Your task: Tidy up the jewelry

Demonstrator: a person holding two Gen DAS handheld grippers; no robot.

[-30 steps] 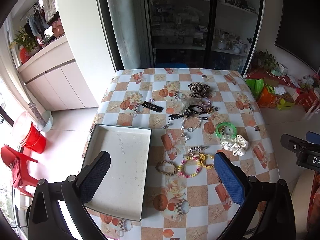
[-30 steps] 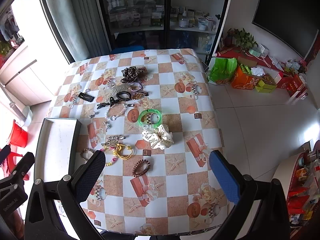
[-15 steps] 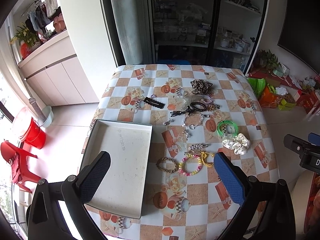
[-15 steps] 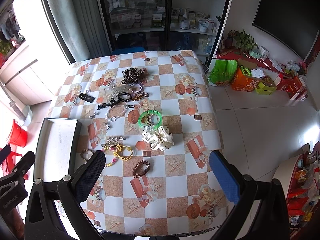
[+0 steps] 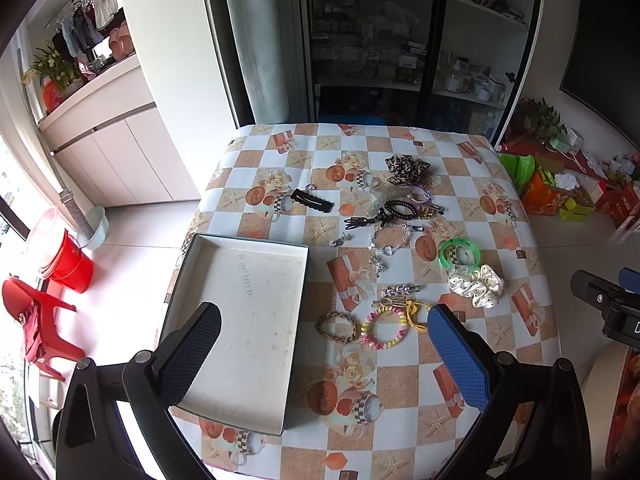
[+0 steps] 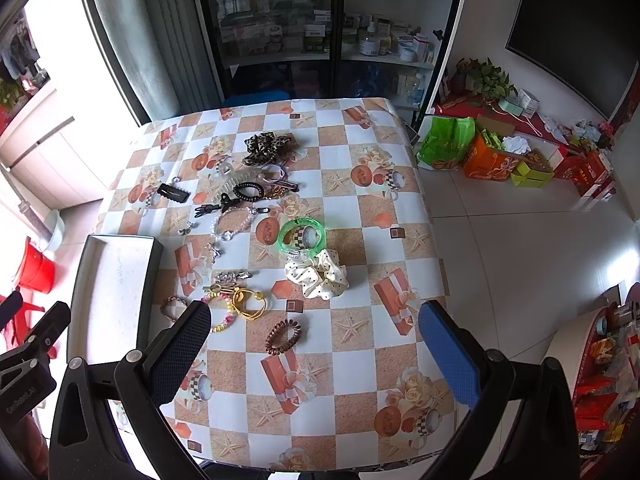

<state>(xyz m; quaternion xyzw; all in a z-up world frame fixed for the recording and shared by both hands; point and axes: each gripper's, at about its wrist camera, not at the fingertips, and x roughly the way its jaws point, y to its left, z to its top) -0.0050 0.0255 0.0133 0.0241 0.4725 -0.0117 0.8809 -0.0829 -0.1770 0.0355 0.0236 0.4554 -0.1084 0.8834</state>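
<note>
An empty white tray (image 5: 208, 256) lies on the left of the checked table; it also shows in the right wrist view (image 6: 148, 248). Jewelry and hair pieces are scattered to its right: a green bangle (image 5: 459, 251), a white dotted scrunchie (image 5: 478, 285), a pink-yellow bead bracelet (image 5: 384, 328), a braided bracelet (image 5: 336, 326), a leopard scrunchie (image 5: 406, 168), a black clip (image 5: 312, 201). A brown coil tie (image 6: 284, 335) lies nearest the right gripper. My left gripper (image 5: 320, 352) is open, high above the tray's near right edge. My right gripper (image 6: 314, 354) is open, above the table's front.
A glass-door cabinet (image 5: 400, 40) stands behind the table. Green and orange bags (image 6: 472, 152) sit on the floor to the right. A red bucket (image 5: 68, 260) and a red chair (image 5: 36, 320) stand on the floor to the left.
Both views have drawn back and up slightly, so the table looks a little farther away. Both grippers stay open. Nothing on the table has moved.
</note>
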